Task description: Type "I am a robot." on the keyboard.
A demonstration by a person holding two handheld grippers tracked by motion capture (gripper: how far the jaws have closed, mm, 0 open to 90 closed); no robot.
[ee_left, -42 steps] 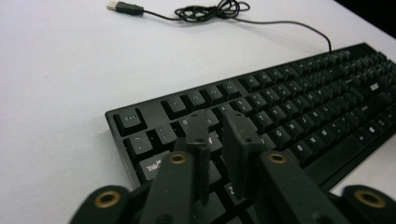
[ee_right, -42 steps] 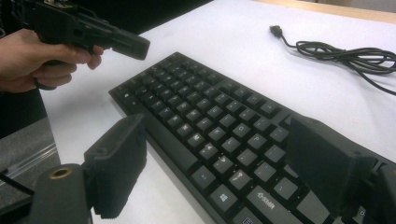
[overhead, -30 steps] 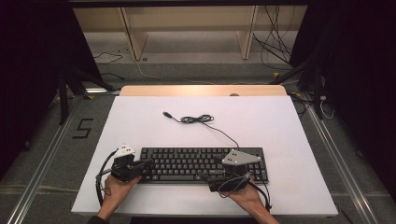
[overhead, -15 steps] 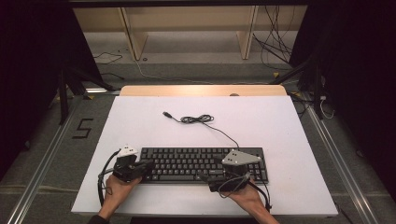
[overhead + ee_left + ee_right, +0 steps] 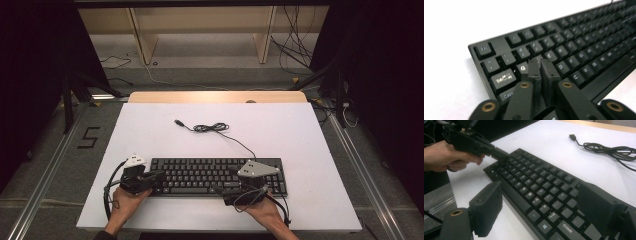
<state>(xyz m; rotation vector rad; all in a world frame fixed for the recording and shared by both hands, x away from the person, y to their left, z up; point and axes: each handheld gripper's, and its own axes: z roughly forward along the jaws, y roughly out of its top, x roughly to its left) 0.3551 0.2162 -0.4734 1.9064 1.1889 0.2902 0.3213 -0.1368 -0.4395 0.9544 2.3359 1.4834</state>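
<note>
The black full-size plastic keyboard (image 5: 217, 176) lies flat on the white bench (image 5: 300, 135), toward the near edge and roughly midway between left and right, its long side running left to right. Its thin black cable (image 5: 220, 131) leaves the far edge on the right half, trails away across the bench, bunches into a loose coil and ends in a small plug lying toward the far left of that coil. The left gripper (image 5: 540, 61), a black two-jaw tool in the person's left hand (image 5: 125, 202), sits at the left end of the keyboard, its tips over the keys near the top left corner; in the left gripper view the two jaws stand almost together with only a thin slit between them, having just eased apart a touch, and nothing is caught in that slit. Whether the tips rest on a key or sit just above it, I cannot tell. The right gripper (image 5: 539, 212), topped by a grey three-cornered plate and carried in the right hand (image 5: 262, 212), is at the near edge of the keyboard toward its right end; its jaws stand wide apart, straddling the near rows of keys without pressing on anything.
</note>
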